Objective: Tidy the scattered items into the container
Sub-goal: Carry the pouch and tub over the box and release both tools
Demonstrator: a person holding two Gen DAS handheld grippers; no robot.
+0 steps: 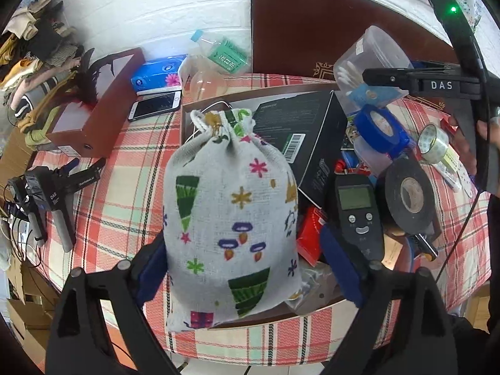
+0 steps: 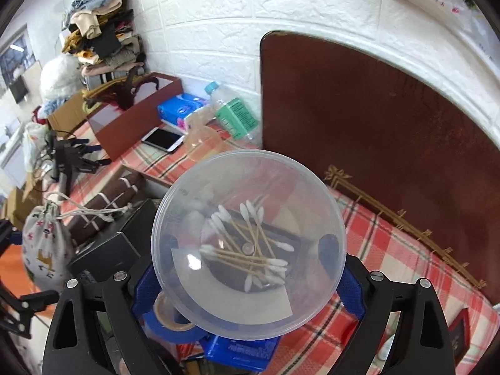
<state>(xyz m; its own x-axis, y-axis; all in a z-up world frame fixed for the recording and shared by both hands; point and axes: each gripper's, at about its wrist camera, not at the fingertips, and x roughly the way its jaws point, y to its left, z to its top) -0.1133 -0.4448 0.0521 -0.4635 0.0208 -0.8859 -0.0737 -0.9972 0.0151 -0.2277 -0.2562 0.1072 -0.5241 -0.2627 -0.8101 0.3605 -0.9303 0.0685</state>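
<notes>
Reading "DAS" on its body, the right gripper (image 2: 248, 265) clamps a clear cotton-swab tub (image 2: 248, 243). Left gripper (image 1: 247, 268) fingers stand spread, clear of the printed drawstring pouch (image 1: 231, 215) between them.

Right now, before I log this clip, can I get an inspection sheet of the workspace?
Surface: checked tablecloth, crowded.
Job's things: pouch leaning on the rim of the box; swab tub held up in the air; black tape and blue tape in the box's pile.
Clutter: phone, tissue pack, bottle near the wall.
Grippers: left hand-held gripper open around the pouch; right hand-held gripper shut on the swab tub.
Cables: cords at the table's left edge.
Surroundings: white brick wall, pile of clothes.
</notes>
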